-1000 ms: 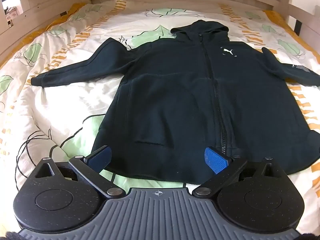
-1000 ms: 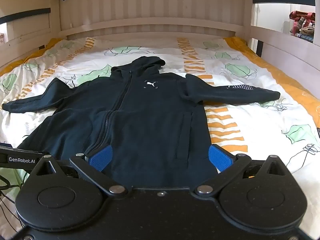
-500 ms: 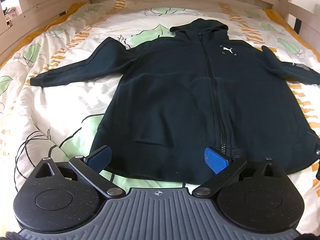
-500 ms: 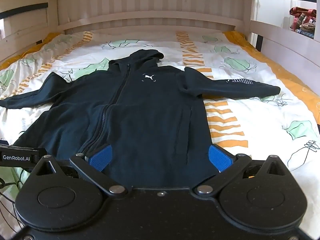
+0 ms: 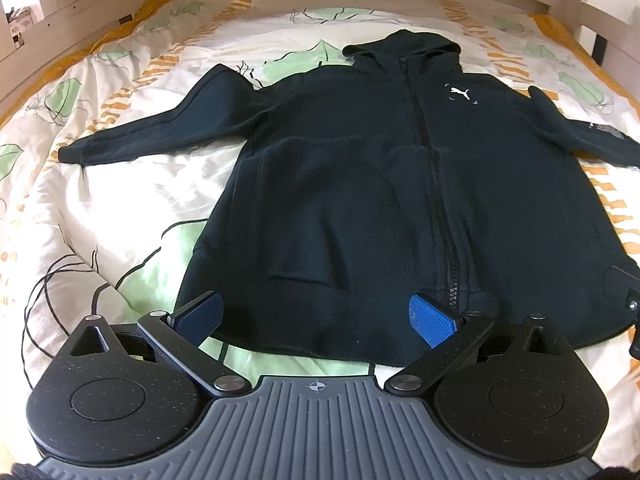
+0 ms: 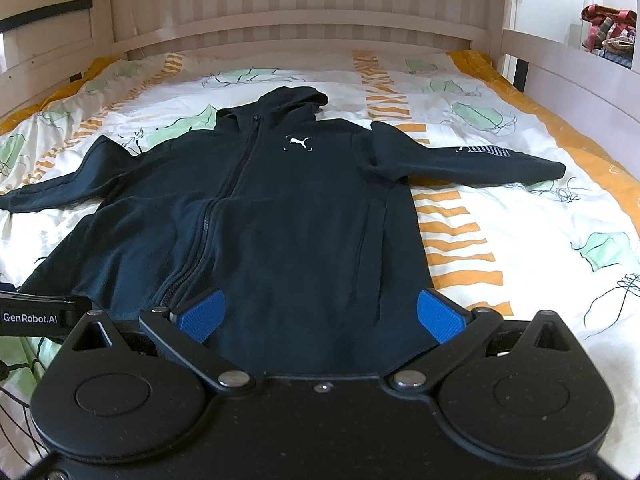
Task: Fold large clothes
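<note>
A dark zip-up hoodie (image 5: pixel 360 184) (image 6: pixel 280 208) lies flat and face up on the bed, hood at the far end, both sleeves spread out to the sides. My left gripper (image 5: pixel 316 316) hovers open over the hem, left of the zipper. My right gripper (image 6: pixel 320 314) is open above the hem's right half, its blue pads (image 6: pixel 436 316) wide apart with nothing between them. The left sleeve's cuff (image 5: pixel 72 152) rests on the quilt; the right sleeve (image 6: pixel 500 160) bears white lettering.
The quilt (image 6: pixel 520 232) is white with green leaves and orange stripes. Pale wooden rails (image 6: pixel 280 28) enclose the bed at the far end and both sides. A thin black cable (image 5: pixel 44 292) lies on the quilt at the left. The other gripper's body (image 6: pixel 32 316) shows at lower left.
Both grippers have drifted slightly, so the hoodie sits a little lower in the right view. The right gripper's edge has entered the left view at the right. Both stay open.
</note>
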A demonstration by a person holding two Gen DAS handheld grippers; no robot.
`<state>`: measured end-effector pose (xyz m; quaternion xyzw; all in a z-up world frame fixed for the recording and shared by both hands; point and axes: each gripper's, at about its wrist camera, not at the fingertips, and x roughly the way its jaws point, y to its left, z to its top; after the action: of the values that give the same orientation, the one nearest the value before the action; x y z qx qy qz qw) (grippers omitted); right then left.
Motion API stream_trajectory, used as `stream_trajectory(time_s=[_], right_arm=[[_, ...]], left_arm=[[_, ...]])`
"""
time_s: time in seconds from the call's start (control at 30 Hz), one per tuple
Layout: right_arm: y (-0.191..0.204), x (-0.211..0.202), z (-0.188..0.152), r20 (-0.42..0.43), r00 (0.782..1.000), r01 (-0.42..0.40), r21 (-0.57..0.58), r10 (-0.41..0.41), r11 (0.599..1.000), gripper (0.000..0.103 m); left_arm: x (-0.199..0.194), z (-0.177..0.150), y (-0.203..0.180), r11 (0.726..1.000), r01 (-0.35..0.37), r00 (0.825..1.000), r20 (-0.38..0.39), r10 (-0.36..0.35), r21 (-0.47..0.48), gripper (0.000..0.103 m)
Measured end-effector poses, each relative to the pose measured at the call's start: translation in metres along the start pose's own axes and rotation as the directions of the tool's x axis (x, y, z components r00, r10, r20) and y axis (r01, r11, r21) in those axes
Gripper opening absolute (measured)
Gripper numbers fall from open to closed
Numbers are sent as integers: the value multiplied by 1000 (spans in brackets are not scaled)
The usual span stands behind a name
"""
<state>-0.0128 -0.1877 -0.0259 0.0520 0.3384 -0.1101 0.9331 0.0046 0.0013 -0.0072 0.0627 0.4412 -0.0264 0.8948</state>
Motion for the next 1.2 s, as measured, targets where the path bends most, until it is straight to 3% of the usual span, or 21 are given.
stream_trajectory(time_s=[1.2], right_arm=[[-1,29,2,-80,995,-52,33,55,998,102]], left_arm=[[22,9,-1,1000,-13,1000,-28,13,8,101]])
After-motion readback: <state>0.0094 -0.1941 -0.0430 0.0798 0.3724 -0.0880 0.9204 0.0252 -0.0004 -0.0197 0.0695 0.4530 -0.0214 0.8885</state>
